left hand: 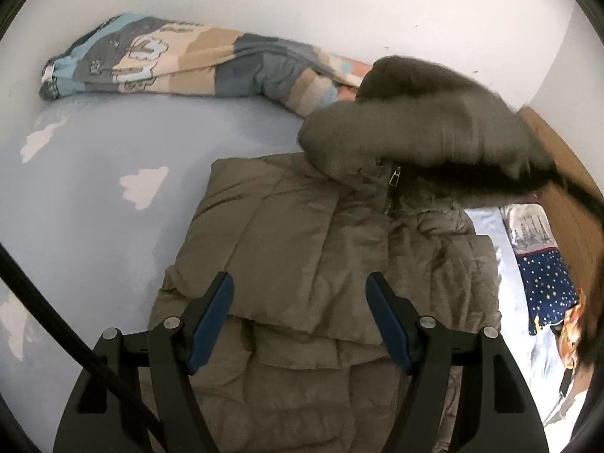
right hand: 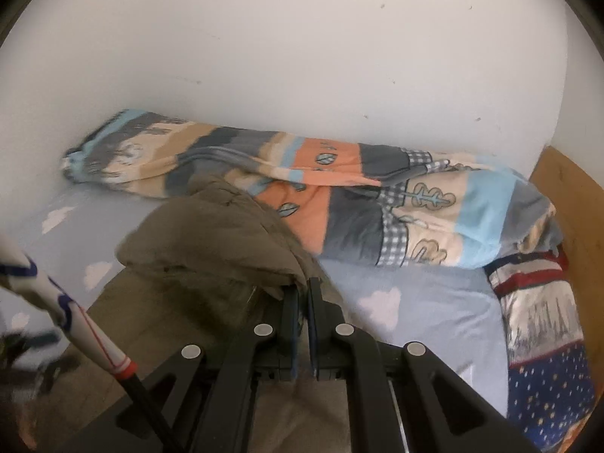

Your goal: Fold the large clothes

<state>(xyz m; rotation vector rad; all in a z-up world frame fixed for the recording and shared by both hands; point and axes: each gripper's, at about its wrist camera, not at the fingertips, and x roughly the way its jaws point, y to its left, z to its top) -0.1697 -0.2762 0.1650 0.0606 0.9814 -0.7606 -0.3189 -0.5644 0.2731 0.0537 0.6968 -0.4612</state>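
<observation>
Olive-brown quilted jacket (left hand: 313, 256) lies partly folded on the bed (left hand: 94, 196), long axis running away from the left gripper (left hand: 299, 294), collar and zipper at the far end. Left gripper hovers directly above the body panel, jaws wide apart, holding nothing. Right gripper (right hand: 303, 298) has its jaws pinched nearly together on the hood (right hand: 211, 249), lifted over the collar. Judgement: the hood folds down toward the left jaws.

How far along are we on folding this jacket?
Partly there. The jacket lies on the bed with its sides and sleeves already folded in over the body. In hand: the right gripper is shut on the hood, lifting it. The left gripper is open above the body. Left: lay the hood down and fold the body over.
</observation>
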